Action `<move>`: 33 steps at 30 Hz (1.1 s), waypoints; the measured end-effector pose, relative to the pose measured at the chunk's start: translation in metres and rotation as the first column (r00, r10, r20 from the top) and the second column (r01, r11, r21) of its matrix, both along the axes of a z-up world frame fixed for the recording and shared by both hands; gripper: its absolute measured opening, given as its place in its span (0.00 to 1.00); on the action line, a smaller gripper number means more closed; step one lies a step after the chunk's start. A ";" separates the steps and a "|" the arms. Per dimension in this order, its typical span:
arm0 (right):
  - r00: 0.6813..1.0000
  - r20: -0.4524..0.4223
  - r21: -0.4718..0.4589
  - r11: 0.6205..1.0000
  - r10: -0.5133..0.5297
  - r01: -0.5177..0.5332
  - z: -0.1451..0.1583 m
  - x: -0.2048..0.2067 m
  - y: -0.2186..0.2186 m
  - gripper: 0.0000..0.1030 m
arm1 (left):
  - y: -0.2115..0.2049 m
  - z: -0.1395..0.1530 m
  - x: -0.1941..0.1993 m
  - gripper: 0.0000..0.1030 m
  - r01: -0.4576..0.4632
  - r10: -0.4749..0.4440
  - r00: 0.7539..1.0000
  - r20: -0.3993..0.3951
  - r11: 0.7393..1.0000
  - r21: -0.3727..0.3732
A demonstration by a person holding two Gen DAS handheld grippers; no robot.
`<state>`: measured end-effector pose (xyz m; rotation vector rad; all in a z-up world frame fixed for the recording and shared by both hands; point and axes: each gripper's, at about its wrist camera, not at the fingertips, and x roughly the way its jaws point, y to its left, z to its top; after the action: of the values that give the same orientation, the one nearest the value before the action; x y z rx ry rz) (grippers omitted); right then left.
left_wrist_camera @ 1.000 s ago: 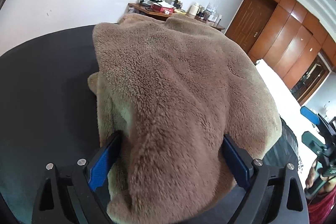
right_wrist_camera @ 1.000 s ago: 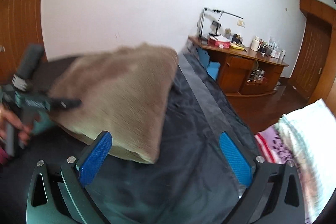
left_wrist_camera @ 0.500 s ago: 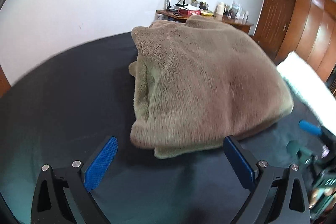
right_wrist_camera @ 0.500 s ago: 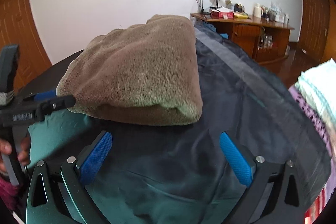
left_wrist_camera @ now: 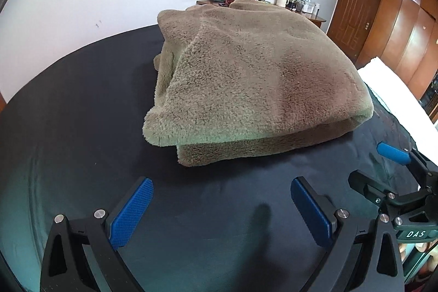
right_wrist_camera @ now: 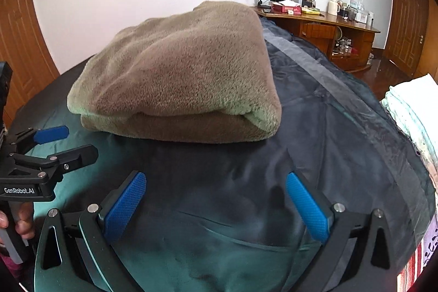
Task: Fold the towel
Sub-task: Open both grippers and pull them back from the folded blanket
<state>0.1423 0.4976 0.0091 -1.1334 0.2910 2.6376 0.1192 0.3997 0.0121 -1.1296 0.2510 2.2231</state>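
As the left wrist view shows it, the towel (left_wrist_camera: 251, 78) lies folded into a thick stack on the dark sheet (left_wrist_camera: 68, 114), its layered edges facing the camera. The left tool (left_wrist_camera: 221, 205) hangs just short of that near edge with its blue pads spread wide and nothing between them. The right tool (left_wrist_camera: 394, 168) shows at the right margin, also clear of the cloth.

From the right wrist view, the same towel (right_wrist_camera: 180, 73) sits as a squared bundle with at least two thick layers showing at its front, the top one rounded over at the right corner. The right tool (right_wrist_camera: 216, 199) is spread wide and empty; the left tool (right_wrist_camera: 54, 144), held by a hand (right_wrist_camera: 19, 218), is parted too.

I judge the fold to be as the task wants it, with perhaps only tidying left.

Count: one towel, two tools, one hand in sight, one desk (right_wrist_camera: 323, 21) behind.
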 end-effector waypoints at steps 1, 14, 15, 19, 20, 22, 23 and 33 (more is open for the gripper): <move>1.000 0.004 0.005 1.000 0.000 0.000 0.000 0.000 -0.001 1.00 | -0.003 0.000 0.000 0.99 -0.001 0.001 1.000 0.005 1.000 0.003; 0.999 0.045 -0.009 1.000 -0.012 0.012 -0.005 -0.005 -0.002 1.00 | -0.016 -0.013 -0.001 0.99 -0.019 0.020 0.999 0.028 1.000 -0.020; 0.999 0.046 -0.016 1.000 -0.013 0.013 -0.005 -0.006 0.000 1.00 | -0.017 -0.014 -0.001 0.99 -0.021 0.022 0.999 0.029 1.000 -0.022; 0.998 0.061 -0.027 1.000 -0.015 0.017 -0.007 -0.008 0.001 1.00 | -0.020 -0.017 -0.001 0.99 -0.026 0.027 0.999 0.026 0.999 -0.026; 0.998 0.067 -0.021 1.000 -0.015 0.016 -0.007 -0.008 0.000 1.00 | -0.022 -0.018 0.003 0.99 -0.027 0.028 0.999 0.020 0.999 -0.030; 0.996 0.085 -0.001 1.000 -0.009 0.010 -0.007 -0.011 -0.003 1.00 | -0.022 -0.020 0.005 0.99 -0.027 0.028 1.000 0.013 0.999 -0.038; 0.995 0.100 0.017 1.000 -0.002 0.001 -0.008 -0.013 -0.007 1.00 | -0.024 -0.020 0.008 0.99 -0.027 0.028 1.000 0.011 0.999 -0.041; 0.988 0.137 0.061 0.995 0.069 -0.078 -0.007 -0.021 -0.023 1.00 | -0.025 -0.024 0.022 0.99 -0.013 0.012 1.000 -0.010 0.996 -0.086</move>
<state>0.1215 0.4750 0.0021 -1.3162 0.1371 2.5961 0.1407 0.3750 -0.0123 -1.1691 0.3476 2.2482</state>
